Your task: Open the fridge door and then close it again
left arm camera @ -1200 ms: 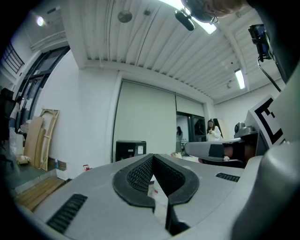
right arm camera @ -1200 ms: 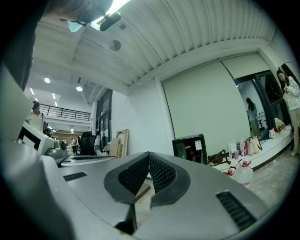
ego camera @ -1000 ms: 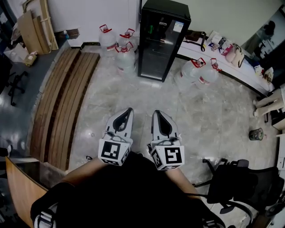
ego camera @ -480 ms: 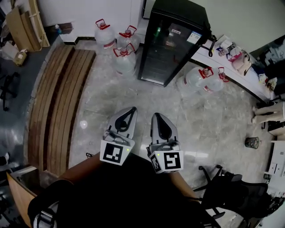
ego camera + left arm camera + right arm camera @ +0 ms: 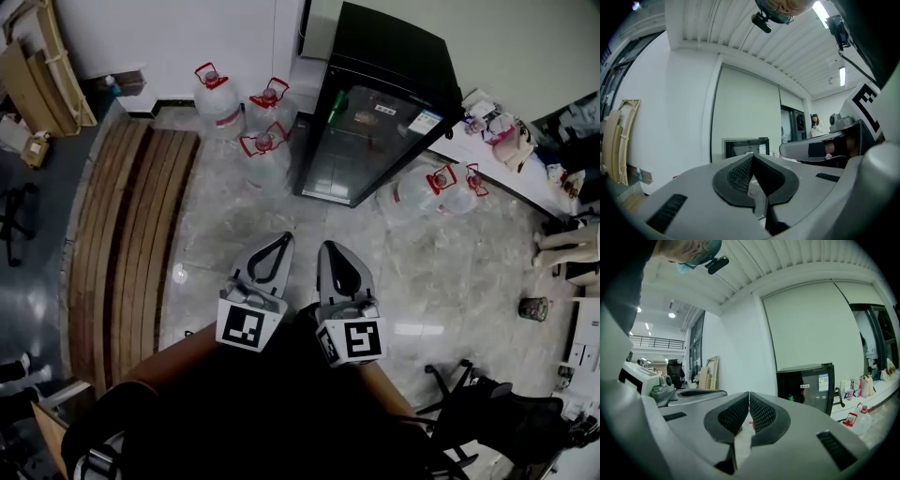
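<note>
Two borders hem in the open marble floor (image 5: 234, 225) ahead of me: a run of wooden planks (image 5: 131, 225) along the left, and a low white ledge (image 5: 506, 164) with bags on it along the right. Between them the floor is bare all the way up to the fridge (image 5: 370, 141), except for the water jugs: three (image 5: 266, 155) clustered just left of it and two more (image 5: 441, 187) by its right corner. A black office chair (image 5: 487, 412) stands off to my right, near my elbow.

The fridge is black and stands upright against the far wall, its long axis vertical. Its glass door faces me and is shut.

My left gripper (image 5: 280, 240) and right gripper (image 5: 328, 249) hang side by side, well short of the fridge and pointing toward it. Both are clenched, pads pressed together, gripping nothing and touching nothing.
</note>
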A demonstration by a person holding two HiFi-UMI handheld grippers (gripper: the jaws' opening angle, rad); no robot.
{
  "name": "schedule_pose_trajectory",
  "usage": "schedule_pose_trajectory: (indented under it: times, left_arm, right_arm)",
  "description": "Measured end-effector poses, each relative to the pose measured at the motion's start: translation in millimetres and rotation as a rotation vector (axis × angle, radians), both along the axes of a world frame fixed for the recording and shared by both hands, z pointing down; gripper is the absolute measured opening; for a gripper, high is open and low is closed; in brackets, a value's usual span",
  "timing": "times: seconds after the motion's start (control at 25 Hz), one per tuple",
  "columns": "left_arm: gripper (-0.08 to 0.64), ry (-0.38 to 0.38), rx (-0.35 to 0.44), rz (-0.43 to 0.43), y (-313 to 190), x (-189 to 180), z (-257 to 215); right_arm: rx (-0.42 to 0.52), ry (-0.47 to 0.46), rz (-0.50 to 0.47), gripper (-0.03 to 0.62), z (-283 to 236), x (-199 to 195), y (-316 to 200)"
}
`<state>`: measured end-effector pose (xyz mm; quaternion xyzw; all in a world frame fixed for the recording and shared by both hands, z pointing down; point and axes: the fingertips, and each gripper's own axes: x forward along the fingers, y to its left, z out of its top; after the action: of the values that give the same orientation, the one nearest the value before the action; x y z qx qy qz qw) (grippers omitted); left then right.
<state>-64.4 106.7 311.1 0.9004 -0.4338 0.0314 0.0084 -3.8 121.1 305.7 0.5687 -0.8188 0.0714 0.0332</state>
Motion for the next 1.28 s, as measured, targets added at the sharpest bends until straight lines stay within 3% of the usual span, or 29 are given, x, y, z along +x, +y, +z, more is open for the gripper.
schedule_pose_trajectory:
  times: [0.2, 0.56, 0.8, 1.0, 1.2, 1.28]
  left_arm:
    - [0.006, -0.008, -0.071, -0.033, -48, 8, 19]
    - [0.006, -0.018, -0.097, -0.093, -162, 48, 33]
    - [0.008, -0.005, -0.108, -0.13, -260, 72, 50]
    - [0.008, 0.007, -0.106, -0.065, -309, 78, 91]
    - [0.01, 0.006, -0.107, 0.009, -365, 83, 153]
    - [0.084, 0.02, -0.11, 0.047, -387, 84, 174]
  right_arm:
    - [-0.034, -0.018, -0.024, 0.015, 14, 7, -47]
    - [0.01, -0.028, -0.085, 0.015, 21, 52, -168]
    - [-0.018, -0.061, -0.068, 0.015, 35, 93, -257]
    - [-0.035, -0.031, -0.065, 0.015, 56, 94, -291]
    - [-0.065, 0.001, 0.014, 0.015, 106, 95, -340]
    - [-0.089, -0.016, 0.064, 0.015, 129, 97, -358]
